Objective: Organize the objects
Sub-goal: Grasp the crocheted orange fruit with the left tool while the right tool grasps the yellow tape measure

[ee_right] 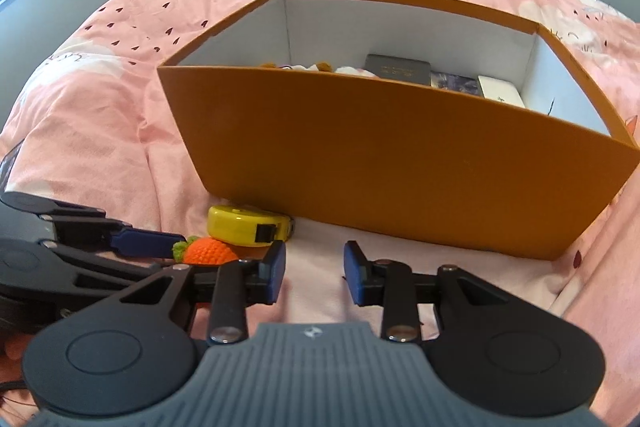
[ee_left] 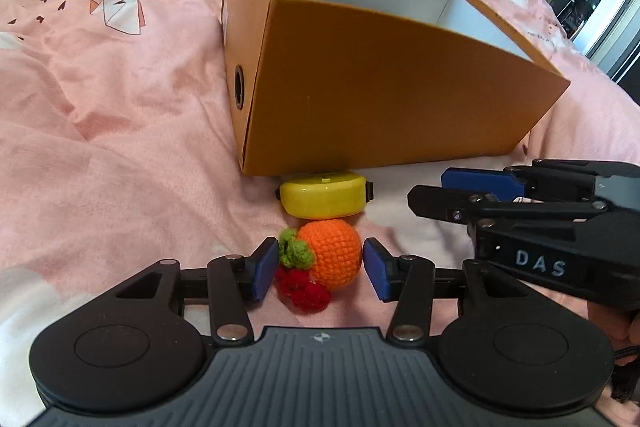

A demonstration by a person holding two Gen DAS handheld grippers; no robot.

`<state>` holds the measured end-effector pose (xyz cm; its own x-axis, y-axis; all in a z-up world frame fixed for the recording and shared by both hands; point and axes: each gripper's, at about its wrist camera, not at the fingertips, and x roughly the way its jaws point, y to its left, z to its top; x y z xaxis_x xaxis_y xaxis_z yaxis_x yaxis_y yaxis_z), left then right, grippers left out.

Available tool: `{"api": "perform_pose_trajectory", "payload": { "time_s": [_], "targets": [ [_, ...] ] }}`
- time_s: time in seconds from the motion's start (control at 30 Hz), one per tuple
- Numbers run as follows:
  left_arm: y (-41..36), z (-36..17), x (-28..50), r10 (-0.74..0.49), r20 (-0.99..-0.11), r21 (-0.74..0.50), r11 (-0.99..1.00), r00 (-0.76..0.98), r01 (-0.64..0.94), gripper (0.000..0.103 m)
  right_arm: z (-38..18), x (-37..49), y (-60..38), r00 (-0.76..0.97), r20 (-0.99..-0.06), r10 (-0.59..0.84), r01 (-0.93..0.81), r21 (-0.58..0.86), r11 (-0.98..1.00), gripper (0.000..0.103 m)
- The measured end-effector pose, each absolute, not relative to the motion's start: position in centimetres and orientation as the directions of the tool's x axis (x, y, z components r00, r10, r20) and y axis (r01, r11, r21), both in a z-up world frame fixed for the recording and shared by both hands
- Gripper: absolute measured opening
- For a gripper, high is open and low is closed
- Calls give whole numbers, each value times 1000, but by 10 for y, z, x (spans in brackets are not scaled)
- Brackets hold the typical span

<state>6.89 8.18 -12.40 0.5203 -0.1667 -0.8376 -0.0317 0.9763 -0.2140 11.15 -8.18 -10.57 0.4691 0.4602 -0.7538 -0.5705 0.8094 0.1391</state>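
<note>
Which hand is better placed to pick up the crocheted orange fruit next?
Left. The left tool already straddles the crocheted orange, its pads open on either side. The right tool is open over bare pink bedding, beside the fruit.

Pink bedspread under orange box, yellow tape measure and crochet orange.

Each black tool is showing blue pads, silver screws and a ribbed grey base; the right tool is wearing white "DAS" lettering.
</note>
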Motion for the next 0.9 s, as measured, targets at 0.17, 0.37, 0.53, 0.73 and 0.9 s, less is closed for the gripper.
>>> {"api": "perform_pose_trajectory", "payload": {
  "time_s": [0.17,0.37,0.53,0.73,0.9],
  "targets": [
    [85,-128,70,-182,-848,-234,971,498,-44,56,-107,114,-81,456,-749,480,-578,161,800,34],
    [86,-121,60,-154,-850,-215,974,504,-65,47,-103,117,-78,412,-732,543,-603,228,765,36],
    [101,-107,46,-74,-847,-185,969,527,-162,45,-102,120,-66,372,-732,570,-610,270,745,48],
    [114,-105,44,-77,-834,-221,954,546,-203,45,-108,131,-57,323,-749,579,-566,338,752,55],
    [113,-107,41,-84,-840,-203,965,535,-168,46,-120,135,-41,263,-781,567,-569,349,745,60]
  ]
}}
